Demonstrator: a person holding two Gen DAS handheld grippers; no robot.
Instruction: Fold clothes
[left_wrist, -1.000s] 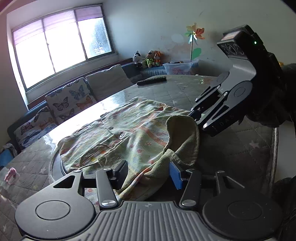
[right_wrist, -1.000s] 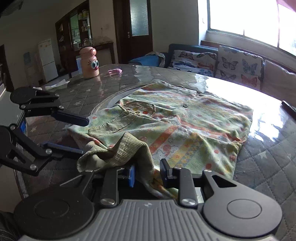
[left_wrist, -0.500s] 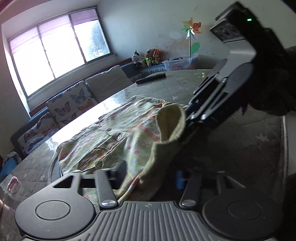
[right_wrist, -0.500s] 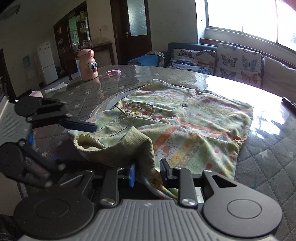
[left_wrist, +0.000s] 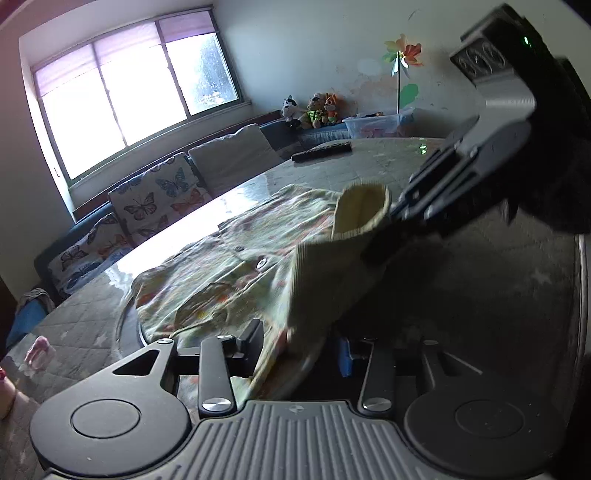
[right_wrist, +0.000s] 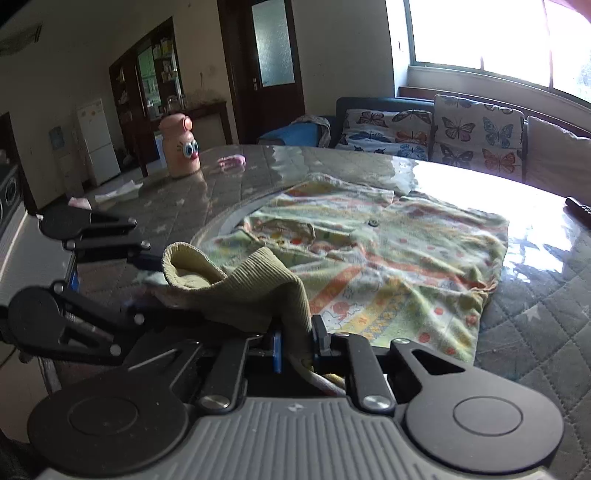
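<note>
The shirt (right_wrist: 388, 266), pale green with orange and yellow print, lies spread on the round quilted table (right_wrist: 546, 321). Its near edge with the ribbed hem (right_wrist: 258, 291) is lifted off the table and hangs between the two tongs.

The right gripper (right_wrist: 297, 345) has its fingers nearly together, with the ribbed hem pinched between them. The left gripper (left_wrist: 299, 343) stands wider, and a fold of the shirt runs down between its fingers; the cloth is blurred there, so I cannot tell if the pads really press it. In the left wrist view the right gripper (left_wrist: 388, 236) covers the far end of the hem, and the table under the raised cloth is in dark shadow.

The far side of the shirt lies flat, well inside the table edge, with bare quilted surface to its right. A remote control (left_wrist: 321, 150) lies far behind the shirt, and a pink bottle with eyes (right_wrist: 180, 149) stands well apart at the other side.

Compared with one second ago, the hem is higher: before, it sagged low near the table; now it stands up as an open loop, and the right gripper has risen too.
</note>
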